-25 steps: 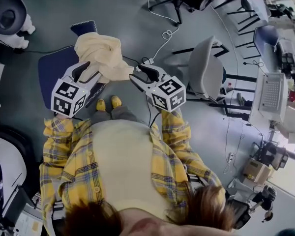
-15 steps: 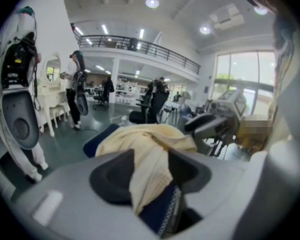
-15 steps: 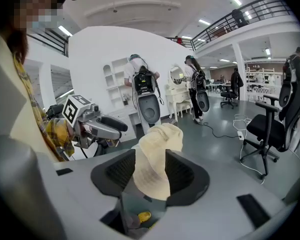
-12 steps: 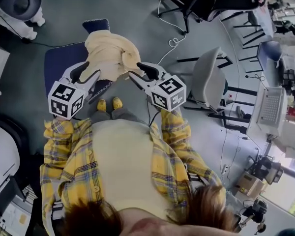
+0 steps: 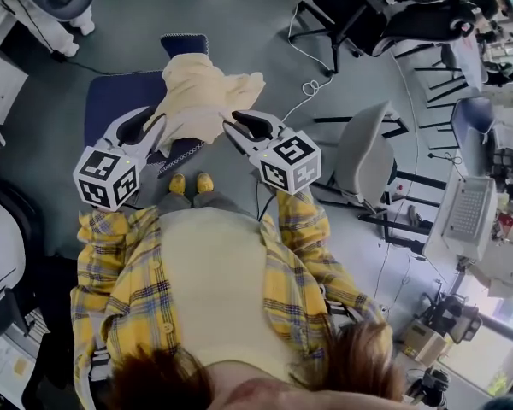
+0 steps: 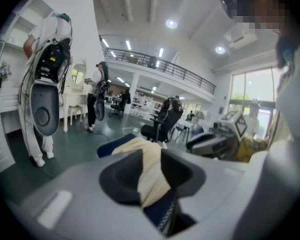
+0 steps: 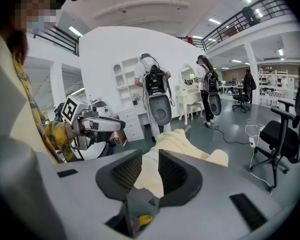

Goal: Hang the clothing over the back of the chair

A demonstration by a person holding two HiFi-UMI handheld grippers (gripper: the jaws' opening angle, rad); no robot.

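At 1 blue chair [image 5: 111, 109], L gripper [image 5: 154, 125] & R gripper [image 5: 231, 129] fingers closing on 1 cream garment [image 5: 201, 92].

I see the clothing [image 5: 201, 101], pale yellow and crumpled, heaped on the chair [image 5: 111, 109]. It covers the right part of the seat and reaches toward the back. The chair is dark blue. Its seat lies bare at left, and a blue ribbed edge shows beyond the heap.

Light: bright, even; ceiling lamps [image 6: 171, 23], window [image 6: 247, 101] glare.
Edges: fisheye bend, dark corners.
Focus: nearest foreground soft.
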